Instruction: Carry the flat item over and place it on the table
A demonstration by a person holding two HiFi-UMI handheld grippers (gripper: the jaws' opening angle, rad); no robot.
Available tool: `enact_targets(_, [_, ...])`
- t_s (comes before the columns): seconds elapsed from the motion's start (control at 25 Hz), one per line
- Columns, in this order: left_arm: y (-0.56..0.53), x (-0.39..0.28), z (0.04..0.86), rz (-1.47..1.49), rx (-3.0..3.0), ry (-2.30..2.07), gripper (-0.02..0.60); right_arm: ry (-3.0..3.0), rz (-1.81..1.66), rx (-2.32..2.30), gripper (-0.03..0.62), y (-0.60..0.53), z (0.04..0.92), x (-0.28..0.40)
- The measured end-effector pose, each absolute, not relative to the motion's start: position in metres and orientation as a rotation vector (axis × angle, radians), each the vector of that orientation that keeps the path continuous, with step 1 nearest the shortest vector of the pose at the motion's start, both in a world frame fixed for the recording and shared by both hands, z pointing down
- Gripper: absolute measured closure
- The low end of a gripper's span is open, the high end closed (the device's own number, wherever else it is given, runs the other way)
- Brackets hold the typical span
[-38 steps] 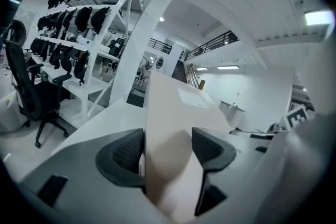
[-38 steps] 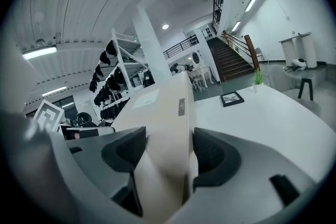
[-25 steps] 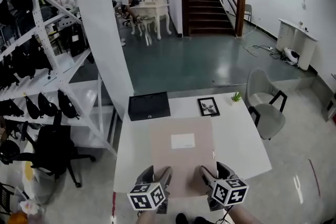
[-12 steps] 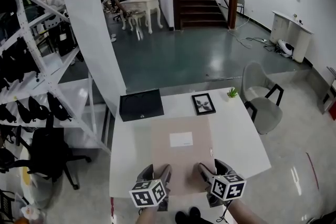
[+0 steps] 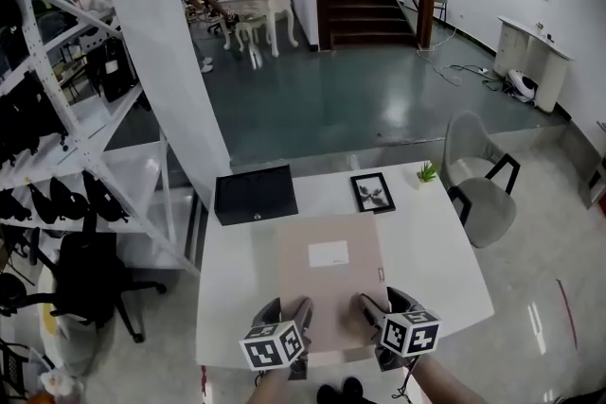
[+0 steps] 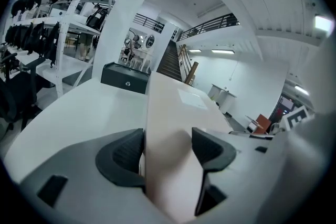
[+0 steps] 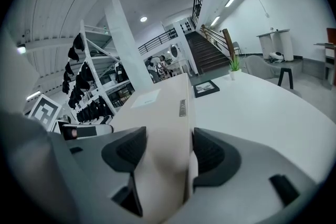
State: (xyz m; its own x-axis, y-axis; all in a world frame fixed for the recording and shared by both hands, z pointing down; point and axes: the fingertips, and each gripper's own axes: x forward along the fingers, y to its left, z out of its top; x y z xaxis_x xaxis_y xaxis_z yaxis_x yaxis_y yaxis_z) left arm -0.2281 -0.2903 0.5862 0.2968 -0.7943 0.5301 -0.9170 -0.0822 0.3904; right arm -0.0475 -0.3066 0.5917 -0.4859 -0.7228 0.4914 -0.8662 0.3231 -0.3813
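A flat beige box [image 5: 329, 279] with a white label lies lengthwise over the white table [image 5: 232, 289]. My left gripper [image 5: 295, 324] is shut on the box's near left edge, and my right gripper [image 5: 367, 321] is shut on its near right edge. In the left gripper view the beige box [image 6: 168, 128] runs forward between the dark pads [image 6: 126, 152]. In the right gripper view the box [image 7: 160, 118] fills the gap between the pads [image 7: 207, 152]. I cannot tell whether the box rests on the table or hovers just above it.
A black case [image 5: 254, 194], a framed picture [image 5: 372, 193] and a small green plant [image 5: 428, 172] stand at the table's far edge. A grey chair [image 5: 478, 180] is at the right. White shelving [image 5: 66, 156] and a pillar [image 5: 161, 61] are at the left.
The view has shifted slightly; the table sits a little nearer and more centred. Both grippers keep their hold on the beige box, which stays over the table.
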Motion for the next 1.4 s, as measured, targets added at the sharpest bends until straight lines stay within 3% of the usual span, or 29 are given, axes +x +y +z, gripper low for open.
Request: enact_targets(1.4, [-0.33,-0.232,0.612,0.359,1.79,-1.503,0.296,-2.277,0.942,1.41,0.315,-0.347,0.623,-0.052])
